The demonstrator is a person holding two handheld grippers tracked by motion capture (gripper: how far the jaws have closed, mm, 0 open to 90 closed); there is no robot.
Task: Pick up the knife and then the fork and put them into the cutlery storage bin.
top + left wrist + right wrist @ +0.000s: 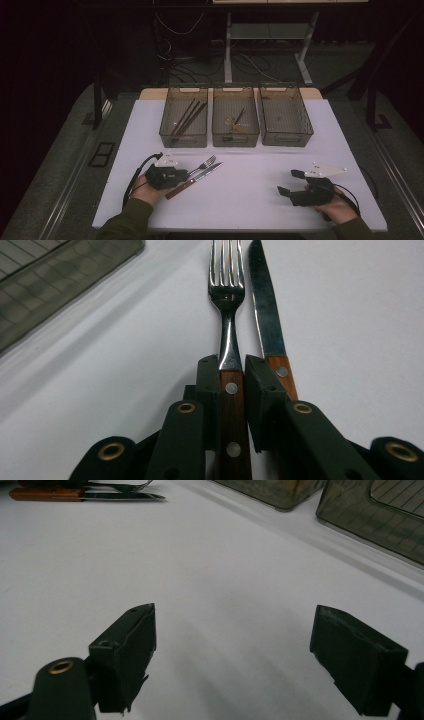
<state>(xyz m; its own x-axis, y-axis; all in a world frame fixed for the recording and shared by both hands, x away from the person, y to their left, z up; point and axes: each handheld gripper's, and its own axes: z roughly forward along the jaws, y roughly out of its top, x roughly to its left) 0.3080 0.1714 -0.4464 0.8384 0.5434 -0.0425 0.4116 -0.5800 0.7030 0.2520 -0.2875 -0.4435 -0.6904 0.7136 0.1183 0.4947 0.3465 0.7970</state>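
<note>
At lower left we pinch the fork handle in our left gripper, the knife still lying beside it, three bins waiting above, right gripper jaws spread empty.

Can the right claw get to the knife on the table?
Probably yes. The right claw is open and only bare white table lies between it and the knife, though the left claw grips the fork right beside it.

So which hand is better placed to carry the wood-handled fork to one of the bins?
Left. Its tool is already shut on the wooden handle of the steel fork, beside the wood-handled knife. The right tool stands open over bare white table, far from both.
</note>
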